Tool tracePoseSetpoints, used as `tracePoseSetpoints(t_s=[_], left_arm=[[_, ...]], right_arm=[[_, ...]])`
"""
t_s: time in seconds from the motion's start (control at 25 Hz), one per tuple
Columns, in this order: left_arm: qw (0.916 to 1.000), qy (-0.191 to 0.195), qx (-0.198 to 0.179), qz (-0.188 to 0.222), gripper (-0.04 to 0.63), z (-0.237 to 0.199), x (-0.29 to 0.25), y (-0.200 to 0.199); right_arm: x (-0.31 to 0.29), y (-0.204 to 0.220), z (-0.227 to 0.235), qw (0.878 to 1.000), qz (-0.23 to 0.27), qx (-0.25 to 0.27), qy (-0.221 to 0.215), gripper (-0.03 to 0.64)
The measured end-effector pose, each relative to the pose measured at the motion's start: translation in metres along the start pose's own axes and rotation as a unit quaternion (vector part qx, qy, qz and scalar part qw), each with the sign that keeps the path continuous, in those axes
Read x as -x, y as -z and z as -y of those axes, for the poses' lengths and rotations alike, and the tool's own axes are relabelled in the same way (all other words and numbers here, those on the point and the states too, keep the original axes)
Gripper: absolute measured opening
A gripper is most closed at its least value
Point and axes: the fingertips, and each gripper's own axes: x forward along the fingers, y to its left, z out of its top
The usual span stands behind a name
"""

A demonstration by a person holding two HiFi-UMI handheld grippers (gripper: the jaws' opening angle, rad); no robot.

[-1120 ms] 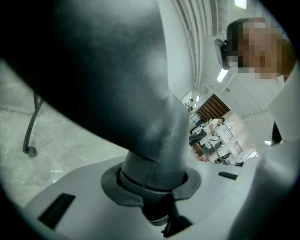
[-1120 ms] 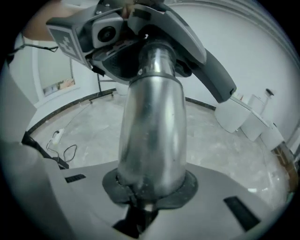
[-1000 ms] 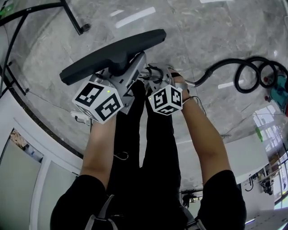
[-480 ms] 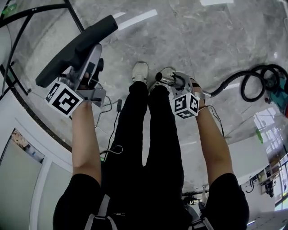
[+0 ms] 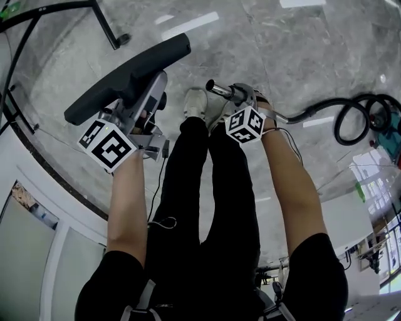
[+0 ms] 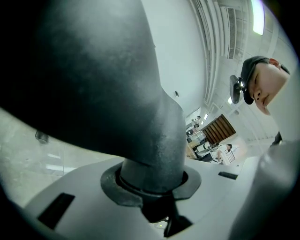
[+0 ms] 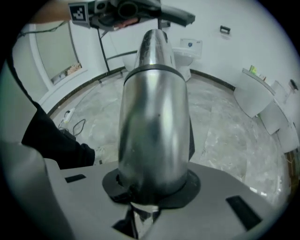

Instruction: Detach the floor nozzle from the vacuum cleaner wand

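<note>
The dark grey floor nozzle [image 5: 125, 72] is held up at the left, apart from the wand. My left gripper [image 5: 147, 105] is shut on the nozzle's neck [image 6: 147, 122], which fills the left gripper view between the jaws [image 6: 152, 187]. The shiny metal wand [image 5: 220, 90] sticks out of my right gripper [image 5: 241, 99], its bare end pointing left toward the nozzle with a gap between them. In the right gripper view the wand [image 7: 152, 122] stands up between the closed jaws [image 7: 150, 190], and the nozzle [image 7: 140, 9] shows beyond its tip.
A black hose [image 5: 351, 113] runs from the wand and coils on the marble floor at the right. The person's legs and a white shoe [image 5: 195, 100] are between the grippers. A black metal frame [image 5: 103, 25] stands at the upper left, a white wall [image 5: 37, 232] at the left.
A second ago nozzle and wand were joined at the centre. The left gripper has swung the nozzle off to the left, and the right gripper has carried the wand away from it.
</note>
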Motion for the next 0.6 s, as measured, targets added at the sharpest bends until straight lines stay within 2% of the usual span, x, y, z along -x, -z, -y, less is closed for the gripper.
tracePoseSetpoints(t_s=[0.12, 0.24, 0.36, 0.48, 0.6], left_arm=[[0.9998, 0.011, -0.007, -0.015, 0.109, -0.021, 0.002, 0.010], [0.9992, 0.029, 0.010, -0.025, 0.109, -0.053, 0.001, 0.021], [0.9986, 0.024, 0.018, -0.044, 0.109, -0.092, -0.002, 0.041], [0.9970, 0.045, 0.046, -0.042, 0.109, -0.110, -0.009, 0.048], [0.9963, 0.053, 0.039, -0.056, 0.110, -0.117, -0.010, 0.058]], right_arm=[[-0.055, 0.020, -0.012, 0.998, -0.057, 0.029, -0.001, 0.080], [-0.115, 0.040, -0.022, 0.993, -0.110, 0.051, 0.001, 0.080], [-0.162, 0.065, -0.046, 0.984, -0.161, 0.069, -0.030, 0.080], [-0.193, 0.081, -0.055, 0.978, -0.189, 0.082, -0.033, 0.080], [-0.216, 0.090, -0.050, 0.976, -0.201, 0.083, -0.013, 0.080]])
